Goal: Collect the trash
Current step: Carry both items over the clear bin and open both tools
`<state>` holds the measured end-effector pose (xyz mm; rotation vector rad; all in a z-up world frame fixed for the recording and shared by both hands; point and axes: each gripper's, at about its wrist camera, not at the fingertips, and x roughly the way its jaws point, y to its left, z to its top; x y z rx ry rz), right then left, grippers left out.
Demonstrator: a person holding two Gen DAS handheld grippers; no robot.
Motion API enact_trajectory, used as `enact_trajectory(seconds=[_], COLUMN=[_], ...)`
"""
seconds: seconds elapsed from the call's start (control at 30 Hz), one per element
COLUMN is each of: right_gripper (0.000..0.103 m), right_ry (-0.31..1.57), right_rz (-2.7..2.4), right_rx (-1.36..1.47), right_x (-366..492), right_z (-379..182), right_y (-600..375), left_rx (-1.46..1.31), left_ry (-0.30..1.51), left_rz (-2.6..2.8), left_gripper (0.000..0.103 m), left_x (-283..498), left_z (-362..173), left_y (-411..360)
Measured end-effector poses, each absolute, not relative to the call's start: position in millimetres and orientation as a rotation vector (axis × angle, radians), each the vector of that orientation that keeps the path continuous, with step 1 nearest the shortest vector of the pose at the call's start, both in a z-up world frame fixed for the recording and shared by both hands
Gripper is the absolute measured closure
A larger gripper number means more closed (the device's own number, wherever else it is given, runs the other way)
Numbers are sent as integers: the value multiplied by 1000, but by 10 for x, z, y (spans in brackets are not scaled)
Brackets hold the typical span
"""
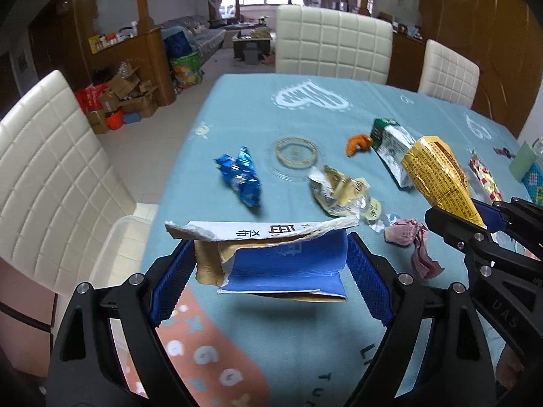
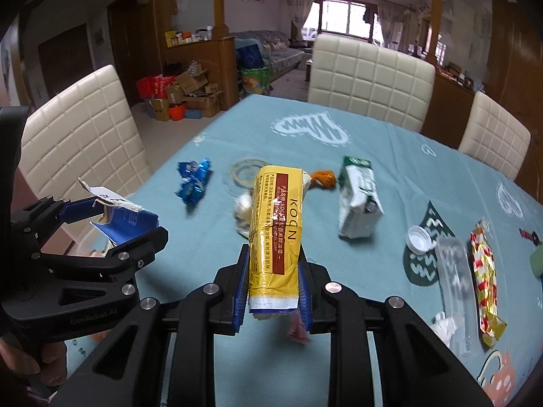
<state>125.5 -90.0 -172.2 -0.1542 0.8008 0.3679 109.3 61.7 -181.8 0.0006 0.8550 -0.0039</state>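
Holding a torn blue carton (image 1: pixel 285 261) above the table (image 1: pixel 237 108), the left tongs (image 1: pixel 268 268) pinch it by its side walls. It looks light, crushable card; the grip belongs on the folded body, not the ragged flap. Ahead lie a blue wrapper (image 1: pixel 241 176) and a crumpled foil packet (image 1: pixel 336 190).

Right wrist view: the right tongs (image 2: pixel 273 291) are pressed on a yellow soap box (image 2: pixel 275 230), held low, near its base. It looks stiff, light, glossy, so perhaps slippery. Ahead-right lies a green-white carton (image 2: pixel 358 200); farther right, a bottle cap (image 2: pixel 419 239).
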Motion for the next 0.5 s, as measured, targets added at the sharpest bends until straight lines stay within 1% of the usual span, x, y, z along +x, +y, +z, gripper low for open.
enact_trajectory(seconds=[0.5], right_gripper=[79], right_ry=[737], right_rz=[578], right_rx=[-236], right_x=[1221], right_z=[-1474], right_y=[322], left_rx=[-82], left_ry=[789], left_rz=[226], left_gripper=[17], left_x=[755], left_z=[-1553], left_y=[1803])
